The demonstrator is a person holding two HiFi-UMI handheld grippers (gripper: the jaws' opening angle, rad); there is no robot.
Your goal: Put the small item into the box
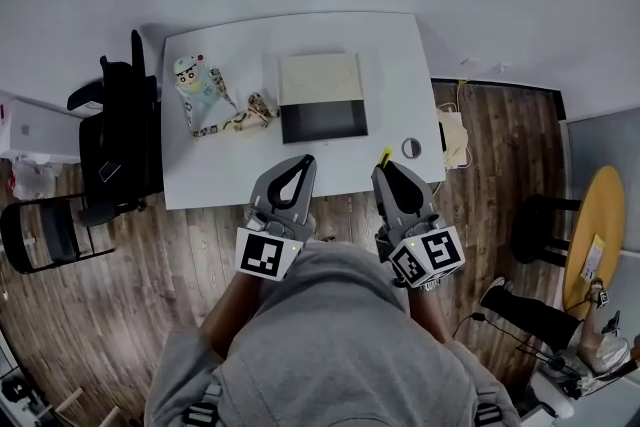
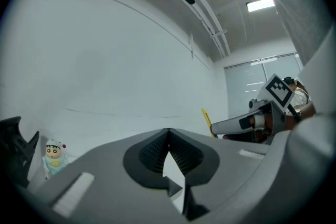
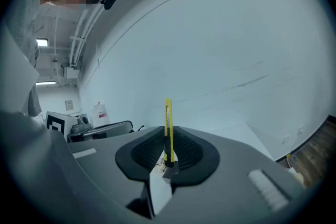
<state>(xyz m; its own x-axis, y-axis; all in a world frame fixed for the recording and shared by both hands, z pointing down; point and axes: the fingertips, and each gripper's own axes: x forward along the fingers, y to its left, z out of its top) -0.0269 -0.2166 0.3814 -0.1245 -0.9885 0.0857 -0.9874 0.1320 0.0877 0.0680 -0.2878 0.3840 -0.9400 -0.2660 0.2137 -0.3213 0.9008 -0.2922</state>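
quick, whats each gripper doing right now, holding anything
left gripper: closed, nothing between its jaws
right gripper: closed on a yellow utility knife, which sticks out past the tips

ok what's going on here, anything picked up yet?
A person stands at the white table with a gripper in each hand. The right gripper is shut on a yellow utility knife, held near the table's front edge. The left gripper is shut and empty. The open box sits mid-table and looks empty.
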